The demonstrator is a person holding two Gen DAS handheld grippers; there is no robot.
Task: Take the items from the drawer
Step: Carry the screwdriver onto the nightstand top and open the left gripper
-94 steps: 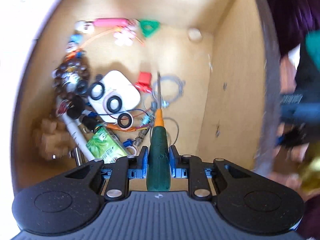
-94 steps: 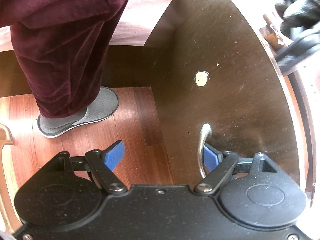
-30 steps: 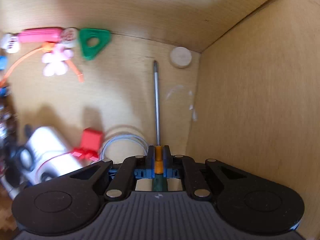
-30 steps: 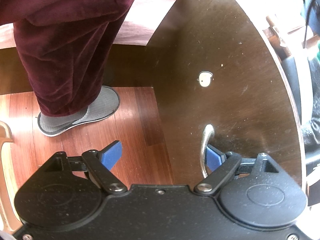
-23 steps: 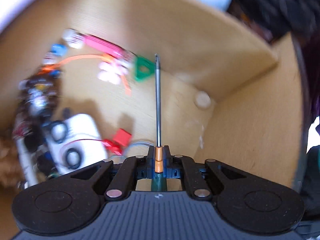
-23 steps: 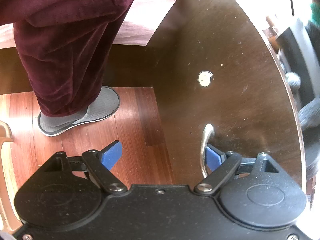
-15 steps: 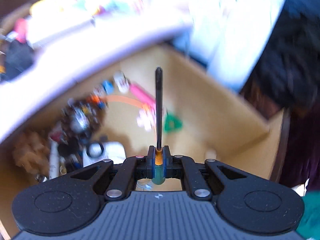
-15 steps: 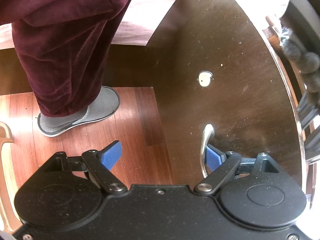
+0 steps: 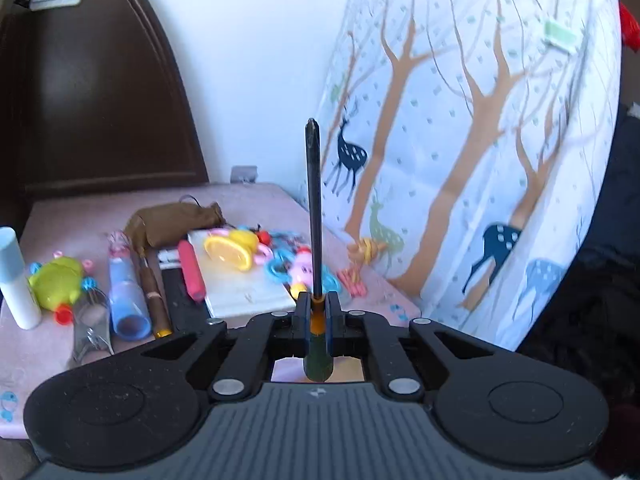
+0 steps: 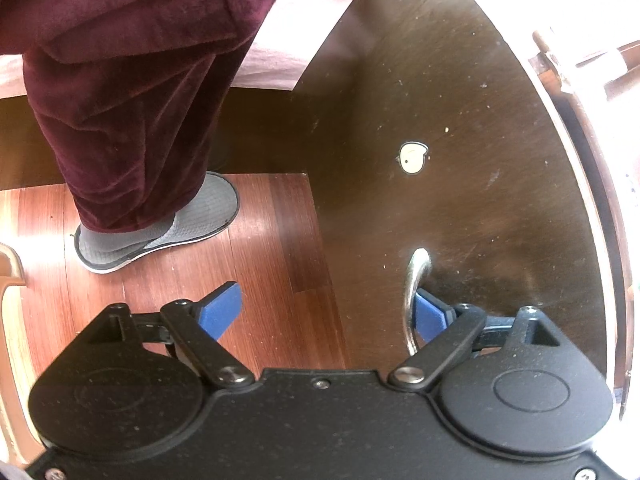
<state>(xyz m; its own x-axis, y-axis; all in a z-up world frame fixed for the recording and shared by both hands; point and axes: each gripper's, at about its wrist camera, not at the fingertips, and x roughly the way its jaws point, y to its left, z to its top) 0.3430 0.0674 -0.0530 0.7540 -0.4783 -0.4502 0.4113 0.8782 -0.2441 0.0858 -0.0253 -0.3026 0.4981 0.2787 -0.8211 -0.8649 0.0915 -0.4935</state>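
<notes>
Carrying the green-handled, orange-collared screwdriver (image 9: pixel 313 216) clamped between its closed fingers, the left gripper (image 9: pixel 316 312) hovers over the pink-covered tabletop (image 9: pixel 248 200) strewn with toys. The step in hand looks like delivery: the next move calls for lowering the tool onto a bare patch, perhaps beside the white notepad (image 9: pixel 244 288), then letting go. The right gripper (image 10: pixel 328 312) is spread wide, one blue pad just beside the dark drawer front's curved metal handle (image 10: pixel 414 296); whether they touch is unclear.

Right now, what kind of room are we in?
Probably a bedroom: a dark wooden headboard stands behind a pink bed strewn with trinkets, beside a deer-print sheet; slippers on wood flooring suggest a home.
</notes>
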